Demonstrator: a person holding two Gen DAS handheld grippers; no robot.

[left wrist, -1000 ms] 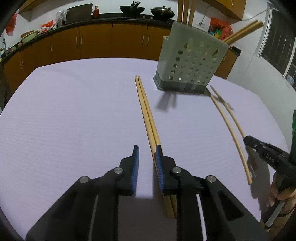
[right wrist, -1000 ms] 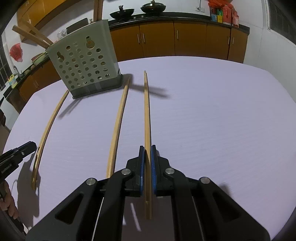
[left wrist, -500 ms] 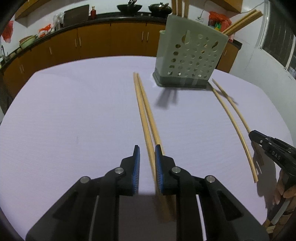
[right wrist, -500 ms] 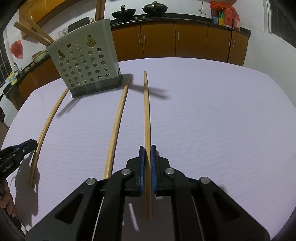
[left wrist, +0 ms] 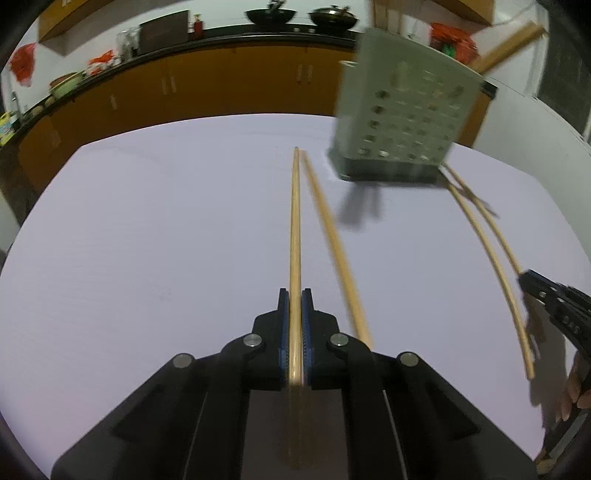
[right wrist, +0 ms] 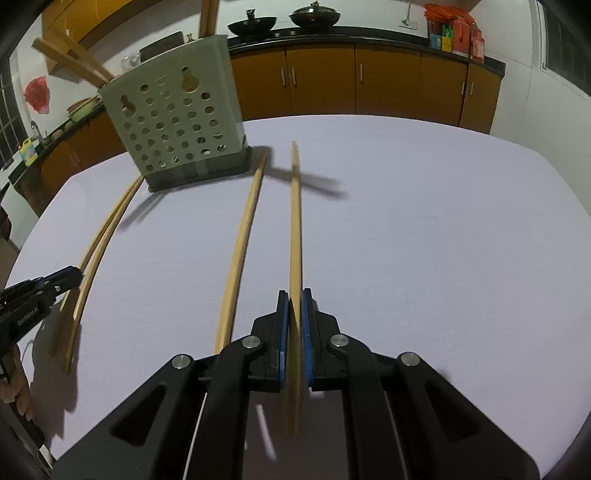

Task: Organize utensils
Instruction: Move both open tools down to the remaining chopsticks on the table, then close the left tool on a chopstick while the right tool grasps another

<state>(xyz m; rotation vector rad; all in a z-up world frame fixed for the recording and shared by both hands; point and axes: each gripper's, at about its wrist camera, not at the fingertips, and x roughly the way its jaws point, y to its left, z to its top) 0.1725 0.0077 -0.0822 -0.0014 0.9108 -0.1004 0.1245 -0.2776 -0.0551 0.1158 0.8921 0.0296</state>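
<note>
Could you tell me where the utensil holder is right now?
The utensil holder stands at the table's far side, upper left in the right wrist view, beyond the chopsticks' far ends.

The left gripper is level and forward-pointing, its blue-padded jaws closed on a chopstick. The right gripper holds the same attitude, jaws clamped on another chopstick. A hand grips the right handle.

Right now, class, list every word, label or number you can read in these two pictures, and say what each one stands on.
"GenRobot.AI": on the side of the left gripper, only roughly legible.
White letters on the right gripper: too blurred to read.
Printed boxes on the counter: too small to read.
</note>
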